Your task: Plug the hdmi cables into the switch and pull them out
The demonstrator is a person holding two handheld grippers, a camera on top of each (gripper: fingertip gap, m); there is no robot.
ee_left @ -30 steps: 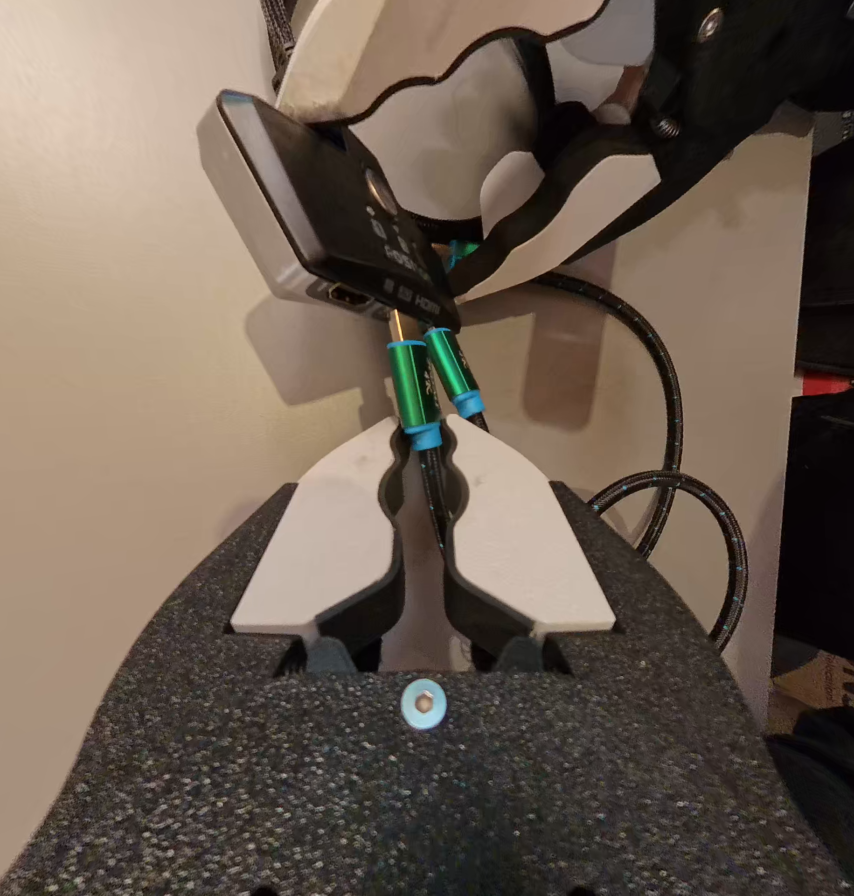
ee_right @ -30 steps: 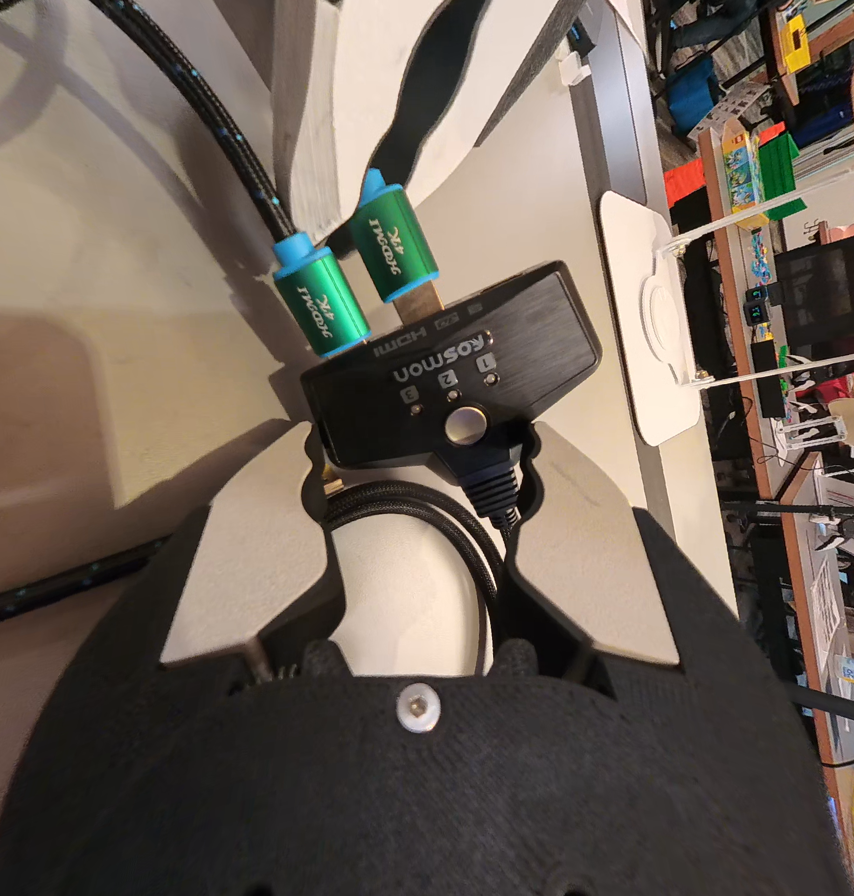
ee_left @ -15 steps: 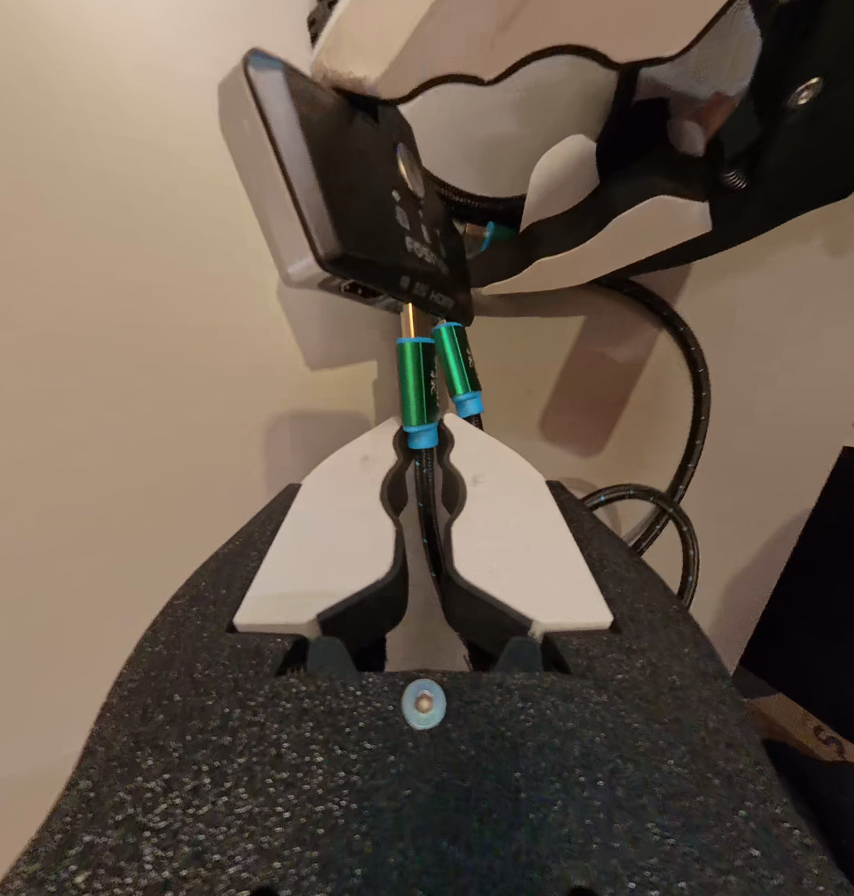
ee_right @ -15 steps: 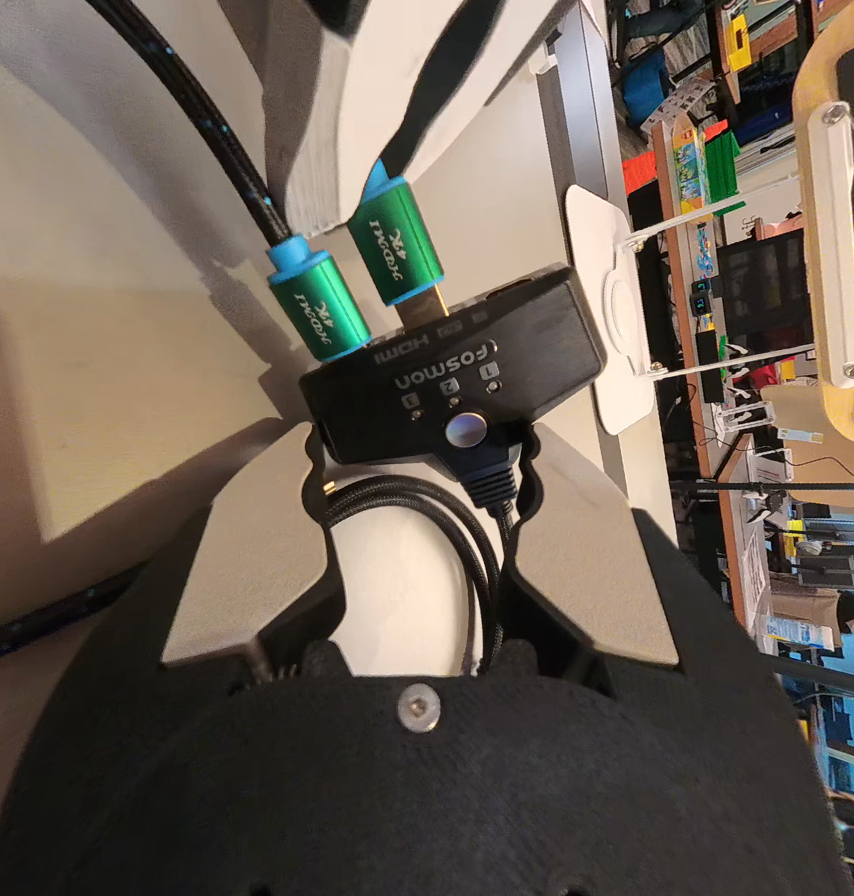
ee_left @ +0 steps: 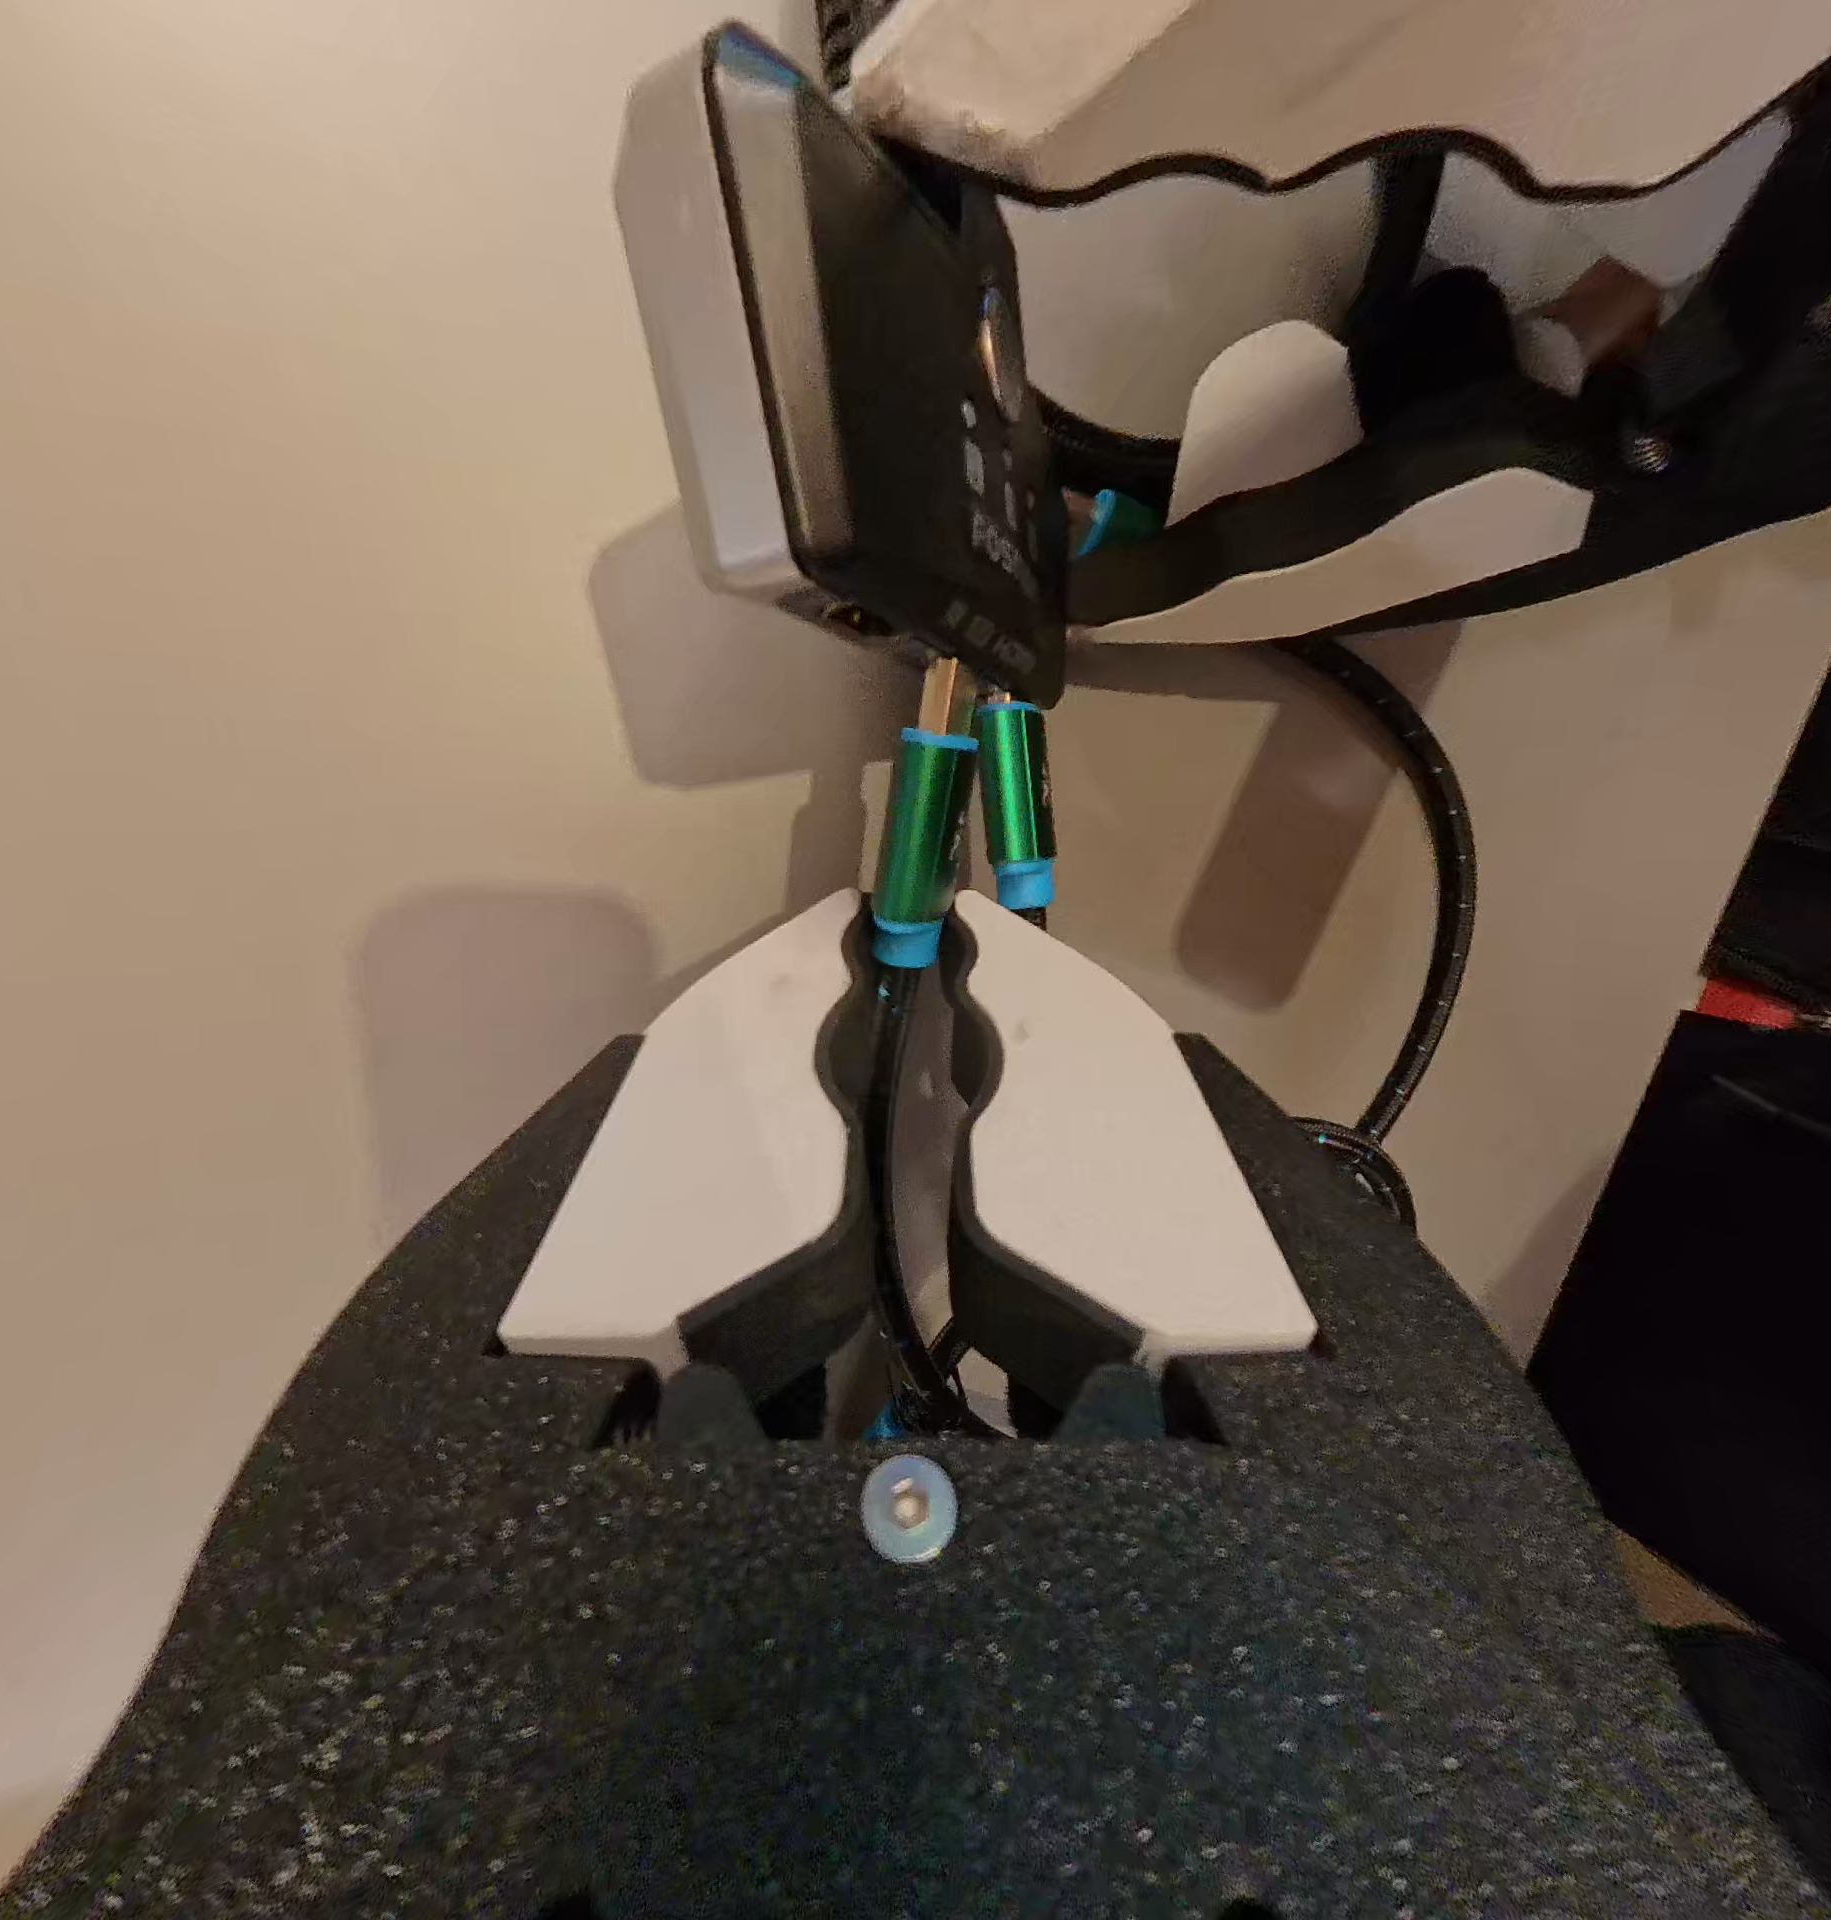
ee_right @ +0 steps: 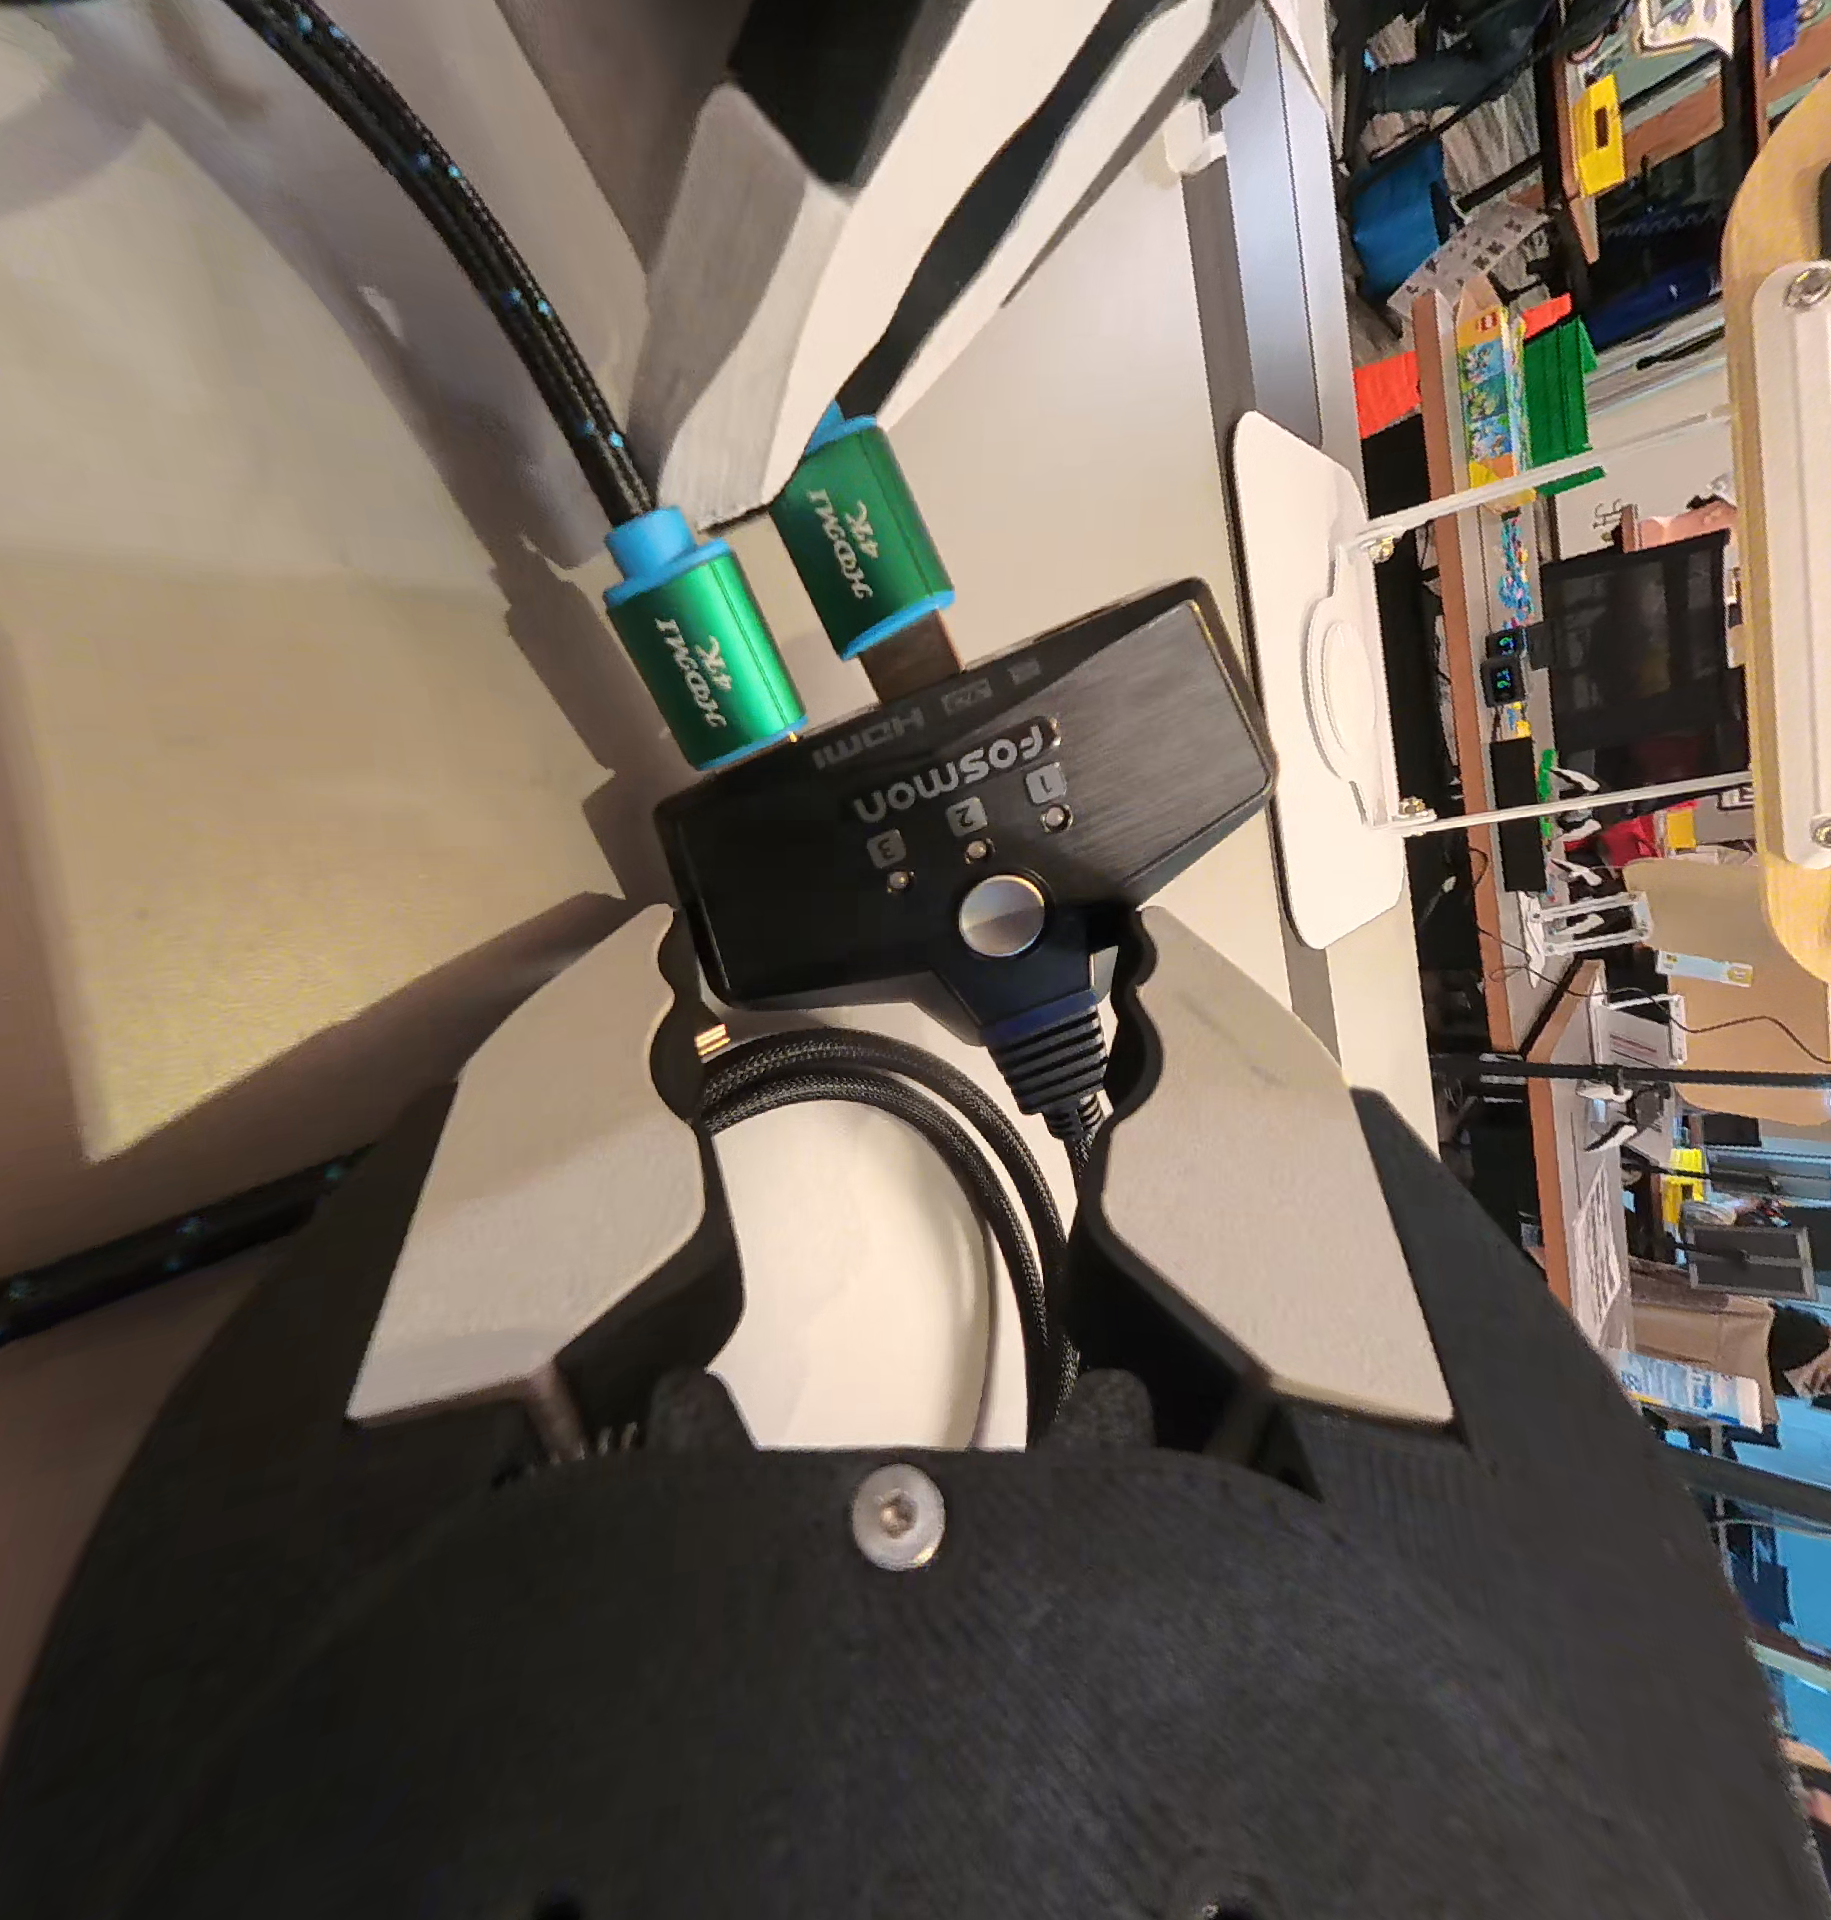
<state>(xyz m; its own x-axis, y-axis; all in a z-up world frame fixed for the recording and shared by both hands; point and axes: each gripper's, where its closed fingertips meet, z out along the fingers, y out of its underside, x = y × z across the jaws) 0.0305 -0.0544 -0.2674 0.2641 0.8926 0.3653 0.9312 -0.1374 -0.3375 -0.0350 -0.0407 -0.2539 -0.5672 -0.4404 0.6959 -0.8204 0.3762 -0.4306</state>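
Note:
The black HDMI switch [ee_right: 1077, 748] is held off the cream table by my right gripper [ee_right: 906, 935], which is shut on its cable end. One green HDMI plug [ee_right: 708, 665] sits fully in a port. A second green plug [ee_right: 864, 551] is next to it with its metal tip partly showing outside the port. My left gripper [ee_left: 908, 914] is shut on the rear of that second plug [ee_left: 921, 821]. In the left wrist view the switch [ee_left: 890, 416] stands on edge above the plugs. The right gripper's white fingers [ee_left: 1275, 416] clamp it from the right.
A black braided cable [ee_left: 1441, 883] loops across the cream table [ee_left: 267, 623]. The switch's own cable [ee_right: 890, 1091] curls between my right fingers. Black bags [ee_left: 1721, 1247] stand at the right. A white pad [ee_right: 1306, 675] lies near the table edge, with shelves beyond.
Both grippers have shifted together and the switch has turned more on edge in the left wrist view. The second plug's metal tip stays partly exposed. Both grips are unchanged.

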